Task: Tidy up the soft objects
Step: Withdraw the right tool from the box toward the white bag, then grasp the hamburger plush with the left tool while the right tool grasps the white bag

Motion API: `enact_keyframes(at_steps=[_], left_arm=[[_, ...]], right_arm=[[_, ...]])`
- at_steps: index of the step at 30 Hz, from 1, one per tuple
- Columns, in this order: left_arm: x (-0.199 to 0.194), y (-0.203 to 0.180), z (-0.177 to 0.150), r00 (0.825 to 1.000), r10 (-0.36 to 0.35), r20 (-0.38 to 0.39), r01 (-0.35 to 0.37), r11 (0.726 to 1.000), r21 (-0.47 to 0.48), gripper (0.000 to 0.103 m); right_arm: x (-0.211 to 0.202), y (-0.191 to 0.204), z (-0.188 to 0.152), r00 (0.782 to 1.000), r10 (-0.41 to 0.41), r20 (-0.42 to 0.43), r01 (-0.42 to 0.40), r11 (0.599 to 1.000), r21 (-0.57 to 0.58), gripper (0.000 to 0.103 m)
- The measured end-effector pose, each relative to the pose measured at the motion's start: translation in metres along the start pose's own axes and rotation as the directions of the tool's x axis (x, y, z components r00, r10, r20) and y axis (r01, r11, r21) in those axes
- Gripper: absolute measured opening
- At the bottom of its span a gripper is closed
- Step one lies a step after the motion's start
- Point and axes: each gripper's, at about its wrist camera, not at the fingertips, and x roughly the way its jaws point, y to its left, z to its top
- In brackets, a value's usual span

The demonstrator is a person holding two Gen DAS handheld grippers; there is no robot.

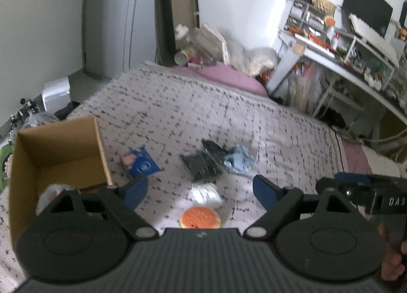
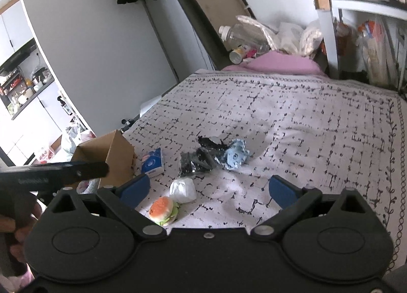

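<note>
Several soft things lie on the patterned bed cover [image 1: 198, 105]: a burger-shaped toy [image 1: 201, 218] [image 2: 164, 210], a white bundle [image 1: 206, 195] [image 2: 183, 190], a black bag [image 1: 203, 163] [image 2: 195, 162], a light blue cloth [image 1: 239, 159] [image 2: 236, 154] and a blue tissue pack [image 1: 141, 162] [image 2: 152, 163]. An open cardboard box [image 1: 58, 150] [image 2: 112, 155] stands to their left, with a pale soft item [image 1: 51, 195] inside. My left gripper [image 1: 201, 190] hangs open above the burger toy and white bundle. My right gripper [image 2: 208, 190] is open too, with nothing between its fingers.
A pink pillow [image 1: 229, 77] [image 2: 282, 64] lies at the bed's far end, with bottles and bags [image 2: 251, 36] behind it. A cluttered white desk [image 1: 343, 49] stands to the right of the bed. A hand [image 2: 15, 227] holds the left gripper's body [image 2: 58, 169].
</note>
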Motion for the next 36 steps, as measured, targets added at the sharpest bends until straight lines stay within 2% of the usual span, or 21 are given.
enact_keyframes(at_steps=[3, 6, 10, 24, 28, 30, 36], left_arm=[[0.013, -0.005, -0.006, 0.999, -0.017, -0.042, 0.017, 1.0, 0.005, 0.082], [0.026, -0.007, -0.013, 0.997, -0.006, -0.08, 0.006, 1.0, 0.008, 0.078], [0.044, -0.005, -0.022, 0.992, 0.005, -0.127, -0.005, 1.0, -0.002, 0.075], [0.095, 0.001, -0.041, 0.969, 0.012, -0.245, -0.036, 0.995, -0.092, 0.069], [0.104, -0.001, -0.045, 0.965, 0.016, -0.262, -0.041, 0.995, -0.088, 0.067], [0.108, -0.001, -0.046, 0.964, 0.016, -0.265, -0.041, 0.995, -0.093, 0.059], [0.112, 0.009, -0.048, 0.961, -0.025, -0.274, -0.025, 0.984, -0.176, 0.05]], right_arm=[[0.006, -0.006, -0.003, 1.0, 0.01, -0.027, -0.009, 1.0, 0.017, 0.091], [0.011, -0.01, -0.005, 0.998, 0.021, -0.053, -0.019, 0.999, 0.031, 0.088], [0.019, -0.014, -0.008, 0.997, 0.032, -0.074, -0.03, 0.999, 0.037, 0.087], [0.061, -0.013, -0.013, 0.985, 0.071, -0.157, -0.063, 0.997, 0.055, 0.06], [0.069, -0.012, -0.012, 0.982, 0.081, -0.17, -0.068, 0.994, 0.083, 0.059], [0.074, -0.012, -0.011, 0.981, 0.088, -0.172, -0.072, 0.993, 0.098, 0.059], [0.092, -0.008, -0.01, 0.976, 0.107, -0.188, -0.08, 0.986, 0.144, 0.058]])
